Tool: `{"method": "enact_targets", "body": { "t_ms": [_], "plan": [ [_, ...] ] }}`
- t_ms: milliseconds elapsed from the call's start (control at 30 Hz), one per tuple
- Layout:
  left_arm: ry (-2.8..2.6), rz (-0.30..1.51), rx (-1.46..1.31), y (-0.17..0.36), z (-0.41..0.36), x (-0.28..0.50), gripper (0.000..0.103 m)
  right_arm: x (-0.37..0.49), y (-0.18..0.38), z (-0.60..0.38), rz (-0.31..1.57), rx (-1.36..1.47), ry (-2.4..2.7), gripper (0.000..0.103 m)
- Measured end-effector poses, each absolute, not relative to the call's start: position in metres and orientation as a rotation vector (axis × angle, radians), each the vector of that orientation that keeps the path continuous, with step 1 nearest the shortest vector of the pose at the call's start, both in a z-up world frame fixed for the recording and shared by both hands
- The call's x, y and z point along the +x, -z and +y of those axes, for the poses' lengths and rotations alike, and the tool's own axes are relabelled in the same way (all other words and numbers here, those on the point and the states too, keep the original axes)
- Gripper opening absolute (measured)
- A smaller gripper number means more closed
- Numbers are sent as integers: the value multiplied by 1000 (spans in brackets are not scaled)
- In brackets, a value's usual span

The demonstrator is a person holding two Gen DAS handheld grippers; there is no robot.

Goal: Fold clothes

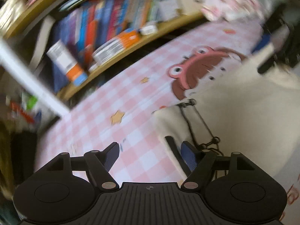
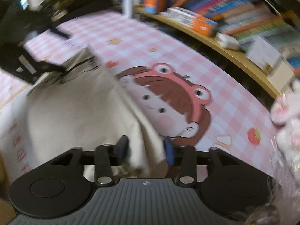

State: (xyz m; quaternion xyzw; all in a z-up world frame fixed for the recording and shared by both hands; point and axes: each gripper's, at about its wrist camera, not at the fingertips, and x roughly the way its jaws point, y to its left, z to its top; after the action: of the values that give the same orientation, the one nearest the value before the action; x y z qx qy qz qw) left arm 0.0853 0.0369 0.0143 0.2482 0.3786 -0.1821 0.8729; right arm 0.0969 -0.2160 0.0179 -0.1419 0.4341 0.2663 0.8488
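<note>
Cream garment (image 1: pixel 243 116) spread over the pink checked tablecloth (image 1: pixel 105 123), filling the right half of the left wrist view; long axis running lower left to upper right there, drawstring end (image 1: pixel 211 142) toward the lower edge. Left gripper (image 1: pixel 151 154) fingers wide apart, right fingertip (image 1: pixel 189 155) touching the garment's edge, nothing clamped between them. In the right wrist view, the right gripper (image 2: pixel 145 150) partly open with a fold of the garment between its fingers; firm grip impossible to judge through blur. Bookshelf (image 2: pixel 225 24) along the upper right.
</note>
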Motion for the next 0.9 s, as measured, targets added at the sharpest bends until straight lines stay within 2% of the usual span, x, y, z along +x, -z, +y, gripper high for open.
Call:
{"method": "enact_targets", "body": {
  "t_ms": [133,267,333,367,400,467,500,533,667,867,900],
  "plan": [
    [403,807,164,-15,67,87,74,98,-16,-242,885,-169,-372,48],
    [417,836,-80,-2,79,89,67,78,-13,-281,898,236,-290,48],
    [412,861,-114,6,79,90,59,64,-8,-293,926,433,-316,46],
    [410,877,-134,11,79,91,44,57,-6,-291,939,452,-319,45],
    [419,887,-166,13,80,91,26,50,-4,-290,950,471,-321,45],
    [456,886,-248,12,84,90,14,41,-1,-284,962,510,-313,41],
    [474,872,-273,10,87,87,8,40,1,-282,969,524,-305,30],
    [485,865,-306,10,92,86,8,39,2,-279,975,531,-295,20],
    [436,925,-420,30,108,99,11,40,3,-274,972,493,-253,18],
    [399,907,-398,30,102,98,19,36,2,-272,956,471,-223,19],
    [393,902,-390,28,103,95,26,35,2,-272,954,468,-218,19]
  ]
}}
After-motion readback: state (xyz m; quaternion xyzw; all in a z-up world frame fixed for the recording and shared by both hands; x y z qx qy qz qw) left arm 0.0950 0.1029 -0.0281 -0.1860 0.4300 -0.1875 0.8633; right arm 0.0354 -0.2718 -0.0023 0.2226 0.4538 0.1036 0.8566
